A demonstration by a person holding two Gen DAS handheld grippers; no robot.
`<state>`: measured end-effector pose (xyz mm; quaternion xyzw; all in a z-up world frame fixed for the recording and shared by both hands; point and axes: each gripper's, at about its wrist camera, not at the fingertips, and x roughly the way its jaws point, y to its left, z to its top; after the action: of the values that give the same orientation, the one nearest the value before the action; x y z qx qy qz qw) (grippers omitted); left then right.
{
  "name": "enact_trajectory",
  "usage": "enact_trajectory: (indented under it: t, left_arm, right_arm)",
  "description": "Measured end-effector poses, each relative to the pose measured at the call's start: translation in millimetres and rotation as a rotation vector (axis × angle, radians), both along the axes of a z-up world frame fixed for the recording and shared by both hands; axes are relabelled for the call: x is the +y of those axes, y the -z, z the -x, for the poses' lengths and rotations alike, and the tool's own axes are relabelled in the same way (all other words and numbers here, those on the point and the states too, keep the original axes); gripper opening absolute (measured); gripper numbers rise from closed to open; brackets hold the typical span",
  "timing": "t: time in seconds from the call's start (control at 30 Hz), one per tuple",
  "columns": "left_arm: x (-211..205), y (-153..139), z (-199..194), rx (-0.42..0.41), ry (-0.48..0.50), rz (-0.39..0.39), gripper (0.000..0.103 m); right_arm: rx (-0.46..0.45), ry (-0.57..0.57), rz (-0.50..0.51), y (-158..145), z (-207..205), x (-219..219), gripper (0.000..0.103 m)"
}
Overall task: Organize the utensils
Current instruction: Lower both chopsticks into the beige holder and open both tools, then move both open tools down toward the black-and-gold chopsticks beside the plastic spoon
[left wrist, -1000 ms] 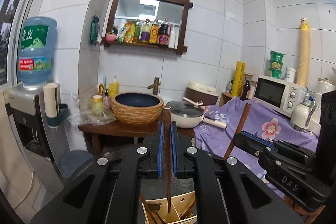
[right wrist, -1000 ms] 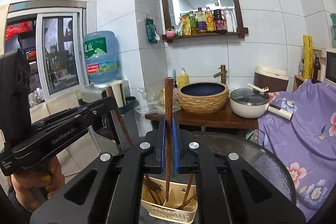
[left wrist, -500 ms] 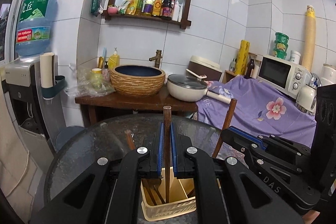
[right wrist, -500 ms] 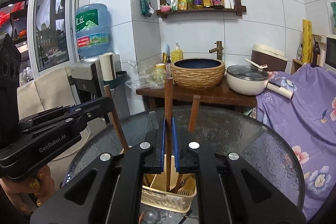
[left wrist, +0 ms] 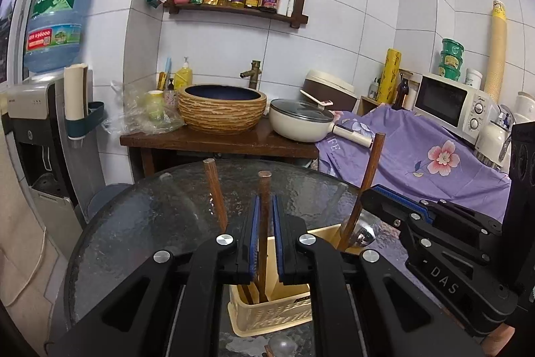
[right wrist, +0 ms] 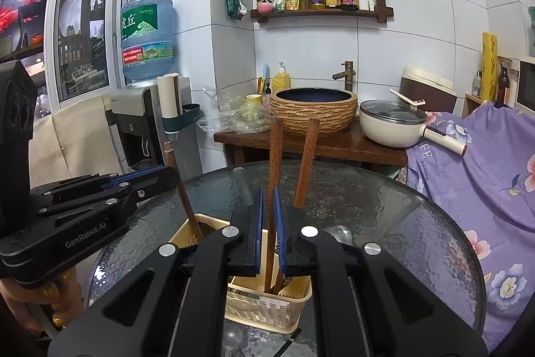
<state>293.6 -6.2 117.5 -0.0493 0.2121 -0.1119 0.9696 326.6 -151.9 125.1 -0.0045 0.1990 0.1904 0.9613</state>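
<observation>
Item: yellow basket (left wrist: 267,317), lower centre of both views, standing on the round glass table (left wrist: 150,223). Contents: several wooden-handled utensils standing on end, their working ends hidden inside.

My left gripper (left wrist: 265,216): jaws have just been opening. One upright wooden handle (left wrist: 264,189) stands between the blue pads, a sliver of gap showing, its lower end down in the basket.

My right gripper (right wrist: 269,209): clamped on a second wooden handle (right wrist: 276,149), which also reaches down into the basket.

A loose handle (right wrist: 307,156) leans just right of that one, held by neither gripper.
</observation>
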Motion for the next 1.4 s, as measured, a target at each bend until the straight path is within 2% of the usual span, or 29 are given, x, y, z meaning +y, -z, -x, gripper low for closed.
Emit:
enact_trajectory:
  t: [0.1, 0.13, 0.17, 0.2, 0.23, 0.37, 0.43, 0.63, 0.8, 1.2, 1.4]
  left_arm:
    - [4.3, -7.5, 10.9, -0.033, 0.005, 0.009, 0.028]
    - [7.2, -10.7, 16.8, -0.049, 0.003, 0.015, 0.035]
    - [9.0, -12.6, 21.0, -0.06, -0.002, 0.016, 0.038]
    - [11.5, -14.4, 25.7, -0.071, -0.009, 0.019, 0.047]
    - [13.0, -15.3, 28.5, -0.075, -0.013, 0.024, 0.054]
    - [25.5, -17.0, 45.3, -0.08, -0.039, 0.059, 0.064]
    - [31.6, -15.0, 56.1, -0.086, -0.056, 0.074, 0.074]
    - [41.6, 1.0, 79.5, -0.068, -0.07, 0.085, 0.084]
    - [48.1, 27.0, 89.2, -0.004, -0.085, 0.077, 0.084]
    - [29.1, 102.6, 83.3, 0.193, -0.052, -0.026, 0.083]
    - [20.3, 140.7, 78.3, 0.319, -0.021, -0.057, 0.067]
  right_arm:
    - [-0.031, 0.007, 0.009, -4.6, 7.5, -3.2, 0.012]
    - [-0.045, 0.006, 0.006, -6.0, 12.2, -5.7, 0.025]
    - [-0.054, 0.007, -0.001, -7.4, 14.7, -7.3, 0.042]
    - [-0.073, 0.01, -0.02, -8.4, 20.4, -11.1, 0.047]
    - [-0.084, 0.014, -0.029, -9.6, 23.8, -13.3, 0.049]
    - [-0.084, 0.029, -0.037, -10.8, 36.4, -19.0, 0.05]
    - [-0.09, 0.041, -0.042, -9.6, 48.9, -22.5, 0.055]
    - [-0.056, 0.049, -0.068, 4.2, 78.3, -30.7, 0.058]
    - [-0.028, 0.088, -0.017, 27.8, 94.2, -35.5, 0.059]
    - [0.201, 0.133, 0.045, 108.4, 86.8, -41.4, 0.059]
    - [0.317, 0.036, 0.06, 137.1, 78.6, -25.8, 0.059]
